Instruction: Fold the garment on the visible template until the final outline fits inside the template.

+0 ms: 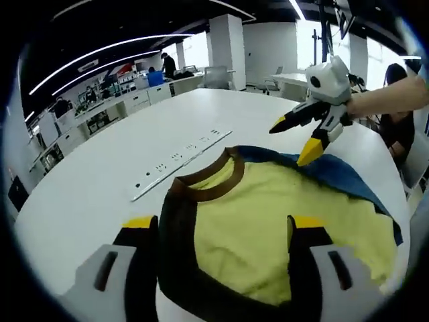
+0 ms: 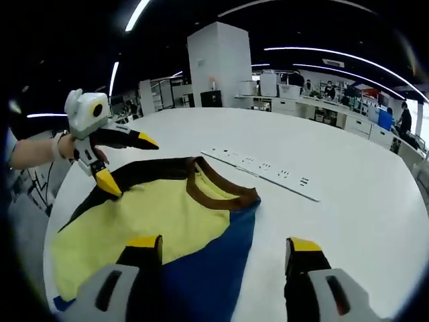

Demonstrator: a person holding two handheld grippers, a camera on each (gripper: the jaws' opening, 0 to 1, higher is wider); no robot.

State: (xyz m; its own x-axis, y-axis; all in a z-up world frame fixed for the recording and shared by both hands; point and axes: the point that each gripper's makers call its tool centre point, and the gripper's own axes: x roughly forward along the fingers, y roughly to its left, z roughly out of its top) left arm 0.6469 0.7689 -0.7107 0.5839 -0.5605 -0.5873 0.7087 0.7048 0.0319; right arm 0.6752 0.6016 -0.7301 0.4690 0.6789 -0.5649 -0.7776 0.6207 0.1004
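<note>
A yellow T-shirt [image 1: 268,208] with a brown collar [image 1: 218,181], one dark sleeve and one blue sleeve lies flat on the white round table [image 1: 94,188]. My left gripper [image 1: 224,225] is open, its jaws wide apart over the shirt's dark near edge. My right gripper [image 1: 291,144] hangs open above the blue far side of the shirt. In the right gripper view, the shirt [image 2: 154,215] lies ahead and to the left, my right gripper [image 2: 224,245] is open over its blue part, and my left gripper [image 2: 127,163] stands open above the dark sleeve.
A long white socket strip [image 1: 181,157] [image 2: 261,171] lies on the table just beyond the collar. A person's hand [image 1: 385,100] holds the right gripper. Office desks [image 1: 127,100] and seated people stand beyond the table's edge.
</note>
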